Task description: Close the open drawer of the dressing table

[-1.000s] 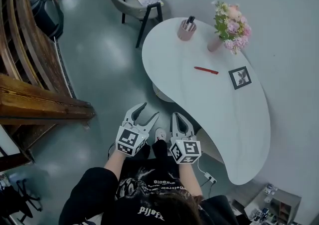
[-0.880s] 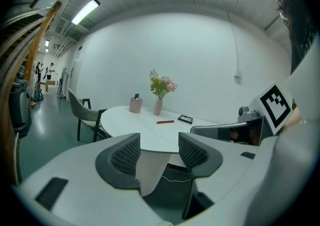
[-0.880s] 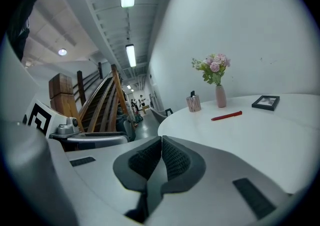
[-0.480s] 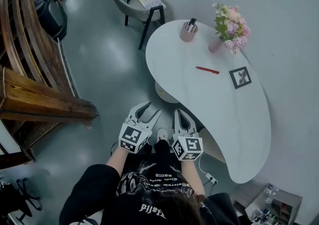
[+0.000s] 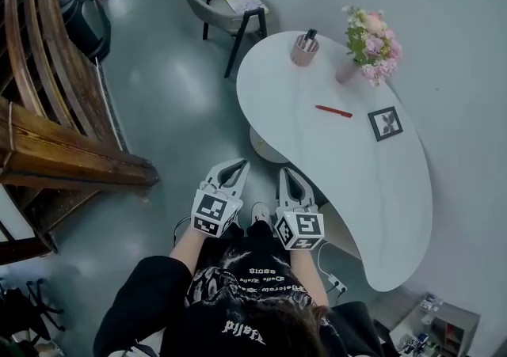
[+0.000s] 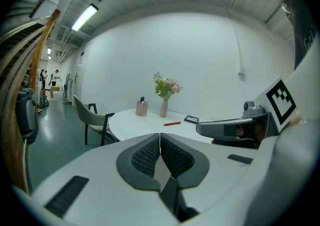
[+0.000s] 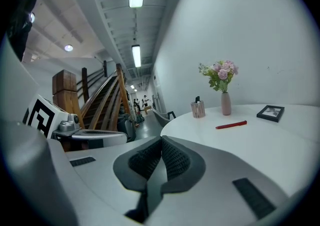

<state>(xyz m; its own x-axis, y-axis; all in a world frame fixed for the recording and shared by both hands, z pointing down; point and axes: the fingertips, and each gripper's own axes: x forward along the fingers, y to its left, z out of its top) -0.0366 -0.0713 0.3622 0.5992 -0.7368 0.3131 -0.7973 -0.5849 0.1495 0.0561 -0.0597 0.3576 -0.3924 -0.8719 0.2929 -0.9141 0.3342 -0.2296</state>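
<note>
My left claw [image 5: 239,165] has its jaws together with nothing between them, having just been closing. My right claw [image 5: 287,172] is likewise pressed shut on nothing; each gripper view shows the jaws meeting along one line. Both hang side by side in front of me, apart from each other, just off the near curved edge of the tabletop [image 5: 356,173], the right one closer to it and neither touching it. The drawer I cannot make out plainly. A tan strip [image 5: 339,230] shows beneath that edge, just beside my right claw, and it may be the drawer's body or only the table's base. So I judge that this fits two stages alike: the drawer standing out under the tabletop while I square up to it, or the drawer pushed home and my claws clear of it. What comes next calls first for a clear sight under that edge. On the tabletop, well beyond my claws, lie a red pen [image 5: 333,111] and a picture frame [image 5: 386,123].
</note>
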